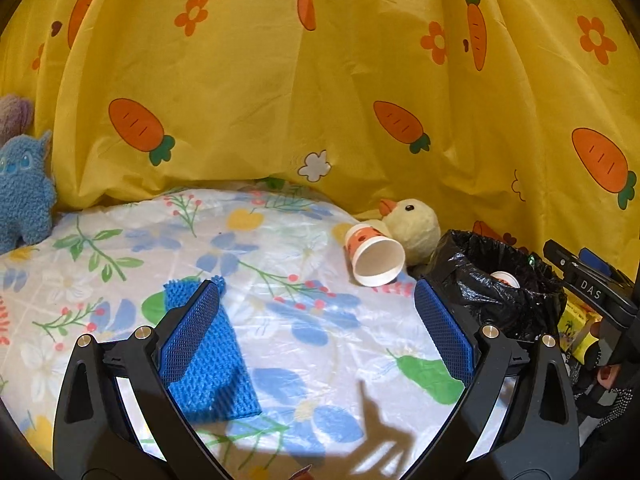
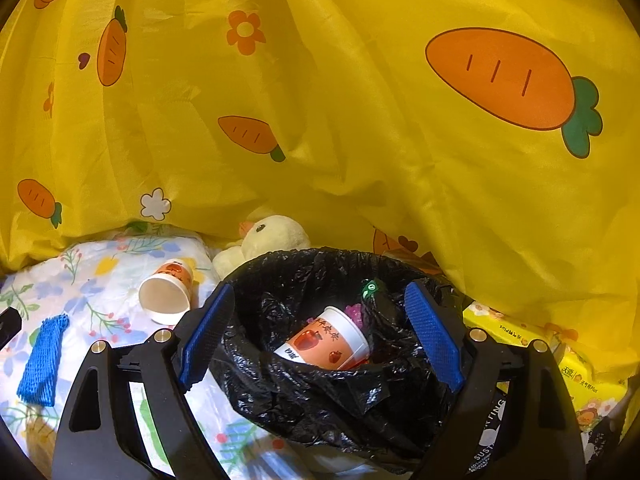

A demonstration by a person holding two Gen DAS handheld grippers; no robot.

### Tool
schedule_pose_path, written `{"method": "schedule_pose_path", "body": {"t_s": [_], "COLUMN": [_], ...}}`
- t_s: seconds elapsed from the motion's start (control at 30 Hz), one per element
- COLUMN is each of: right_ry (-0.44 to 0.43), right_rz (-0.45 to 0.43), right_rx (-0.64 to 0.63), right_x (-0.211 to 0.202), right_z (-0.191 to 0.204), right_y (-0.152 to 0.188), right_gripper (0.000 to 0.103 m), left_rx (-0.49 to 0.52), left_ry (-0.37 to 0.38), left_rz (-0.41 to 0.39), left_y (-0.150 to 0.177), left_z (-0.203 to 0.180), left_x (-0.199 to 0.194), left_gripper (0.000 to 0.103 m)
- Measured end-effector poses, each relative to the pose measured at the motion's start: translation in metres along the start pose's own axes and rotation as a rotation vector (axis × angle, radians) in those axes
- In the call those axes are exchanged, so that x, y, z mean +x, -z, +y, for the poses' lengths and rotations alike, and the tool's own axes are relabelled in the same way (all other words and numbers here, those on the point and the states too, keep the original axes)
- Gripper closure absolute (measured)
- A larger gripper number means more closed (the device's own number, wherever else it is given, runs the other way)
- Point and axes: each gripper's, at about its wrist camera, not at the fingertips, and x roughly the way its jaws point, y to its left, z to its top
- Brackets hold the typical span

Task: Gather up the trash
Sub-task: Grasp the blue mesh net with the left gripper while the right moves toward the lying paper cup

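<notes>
Trash is lying in two places: one paper cup (image 2: 328,340) is sitting inside the bin with the black bag (image 2: 320,392), and a second paper cup (image 1: 374,256) is lying on its side on the tabletop (image 1: 340,344), its open mouth facing me, touching the yellow duck plush (image 1: 412,224) behind it. The cup in the bin is showing orange fruit pictures and some print I cannot read.

I am holding my left gripper (image 1: 316,320) with its fingers spread wide over the flowered plastic cover, nothing between them. A blue knobbly mat (image 1: 208,364) is lying under and just beside my left finger, partly hidden by it. The fallen cup is sitting ahead and to the right of that gripper, near the bin's rim.

I am holding my right gripper (image 2: 320,332) with its fingers spread apart either side of the bin's mouth, pinching nothing; the dropped cup is lying free in the bag below them. Something small and green (image 2: 370,289) is sitting on the bag's far rim, too small to tell.

A yellow curtain with carrots and flowers (image 2: 360,120) is hanging behind everything. A blue plush toy (image 1: 24,196) is standing at the far left edge. Yellow packets (image 2: 560,360) are lying right of the bin, reading "Plus". In the left view my right gripper's body is showing the letters "DAS" (image 1: 591,290).
</notes>
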Motion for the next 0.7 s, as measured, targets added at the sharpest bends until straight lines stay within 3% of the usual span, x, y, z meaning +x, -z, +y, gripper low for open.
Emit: {"method": "schedule_pose_path", "body": {"t_s": [0.3, 0.7], "right_ry": [-0.133, -0.224], "right_rz": [0.002, 0.051], "right_rx": [-0.053, -0.085], "right_x": [-0.015, -0.011], "right_z": [0.058, 0.107], "right_y": [0.008, 0.021], "right_gripper": [0.018, 0.018], "left_rx": [-0.042, -0.06], "left_ry": [-0.077, -0.139], "left_rz": [0.04, 0.201], "left_y": [0.014, 0.026], "left_z": [0.046, 0.073], "left_x": [-0.007, 0.027], "left_gripper": [0.007, 0.007]}}
